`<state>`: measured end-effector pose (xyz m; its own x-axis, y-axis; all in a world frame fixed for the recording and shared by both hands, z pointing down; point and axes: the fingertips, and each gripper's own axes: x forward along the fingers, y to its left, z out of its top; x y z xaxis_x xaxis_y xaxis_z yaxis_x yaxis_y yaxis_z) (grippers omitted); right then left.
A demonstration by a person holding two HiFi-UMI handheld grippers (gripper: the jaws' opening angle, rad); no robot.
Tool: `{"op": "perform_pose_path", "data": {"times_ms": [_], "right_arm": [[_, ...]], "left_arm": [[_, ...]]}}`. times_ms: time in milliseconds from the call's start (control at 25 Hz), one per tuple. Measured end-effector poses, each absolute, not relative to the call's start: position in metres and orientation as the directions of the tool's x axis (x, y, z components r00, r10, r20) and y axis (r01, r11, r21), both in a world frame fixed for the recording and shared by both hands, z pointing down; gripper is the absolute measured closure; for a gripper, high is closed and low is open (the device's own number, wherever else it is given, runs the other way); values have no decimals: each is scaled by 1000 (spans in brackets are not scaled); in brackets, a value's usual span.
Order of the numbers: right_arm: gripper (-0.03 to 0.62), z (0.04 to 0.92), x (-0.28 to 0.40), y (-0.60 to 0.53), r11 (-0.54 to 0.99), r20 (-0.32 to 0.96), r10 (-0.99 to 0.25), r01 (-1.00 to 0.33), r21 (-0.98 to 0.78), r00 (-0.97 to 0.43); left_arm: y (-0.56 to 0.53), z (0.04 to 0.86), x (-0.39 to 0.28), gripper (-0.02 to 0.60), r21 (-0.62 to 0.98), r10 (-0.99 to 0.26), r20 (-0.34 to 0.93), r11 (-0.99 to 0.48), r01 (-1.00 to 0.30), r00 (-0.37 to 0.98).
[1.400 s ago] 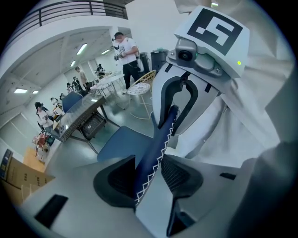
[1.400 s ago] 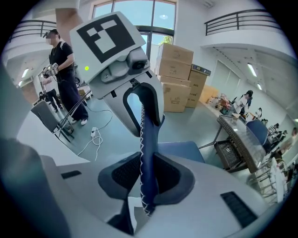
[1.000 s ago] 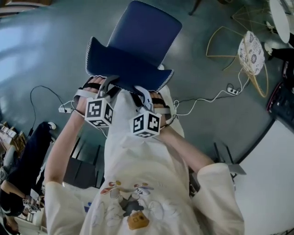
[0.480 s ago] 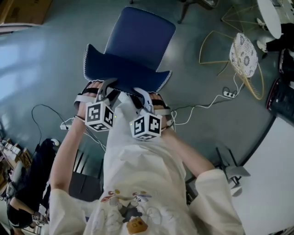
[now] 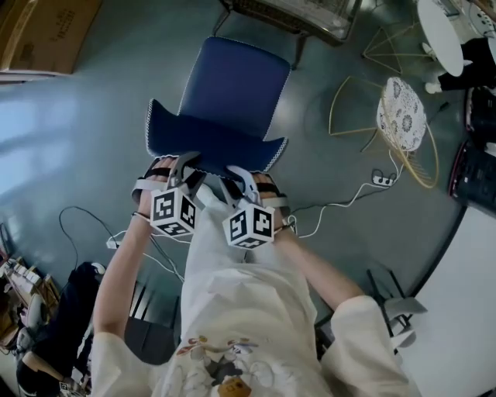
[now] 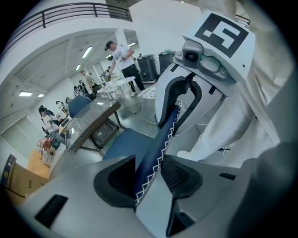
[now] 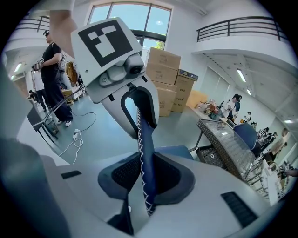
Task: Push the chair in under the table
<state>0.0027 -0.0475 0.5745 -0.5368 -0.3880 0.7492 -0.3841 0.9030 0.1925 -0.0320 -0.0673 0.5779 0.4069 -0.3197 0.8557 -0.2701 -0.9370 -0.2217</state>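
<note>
A blue chair stands on the grey floor, its seat (image 5: pixel 232 77) pointing toward a glass-topped wicker table (image 5: pixel 298 12) at the top of the head view. Both grippers clamp the top edge of the chair's backrest (image 5: pixel 213 139), which is trimmed with white zigzag stitching. My left gripper (image 5: pixel 184 164) is shut on the backrest edge (image 6: pixel 160 139). My right gripper (image 5: pixel 236 174) is shut on the same edge (image 7: pixel 144 153), just beside the left one. In the gripper views the table (image 6: pixel 91 121) (image 7: pixel 228 142) sits a short way beyond the seat (image 6: pixel 125 144).
A yellow wire chair with a patterned cushion (image 5: pixel 403 116) stands to the right, with a power strip and white cables (image 5: pixel 378 180) on the floor near it. Cardboard boxes (image 5: pixel 46 35) lie at upper left. A white round table (image 5: pixel 442 31) is at upper right. People stand farther off.
Both grippers and the chair have moved forward across the floor. The wicker table has come into view at the top of the head view, close to the seat's front.
</note>
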Motion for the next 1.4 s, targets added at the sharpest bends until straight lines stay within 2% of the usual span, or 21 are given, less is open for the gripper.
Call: {"op": "perform_pose_path", "data": {"times_ms": [680,1400], "right_arm": [[507,574,31,-159,879,738,-430,-427,211,-521],[507,577,47,-222,865,718,-458,-450,224,-524]], "left_arm": [[-180,577,-2,415,-250,-335,837,-938,-242,433],[-246,580,15,411,-265,-339,836,-938,-224,432]]}}
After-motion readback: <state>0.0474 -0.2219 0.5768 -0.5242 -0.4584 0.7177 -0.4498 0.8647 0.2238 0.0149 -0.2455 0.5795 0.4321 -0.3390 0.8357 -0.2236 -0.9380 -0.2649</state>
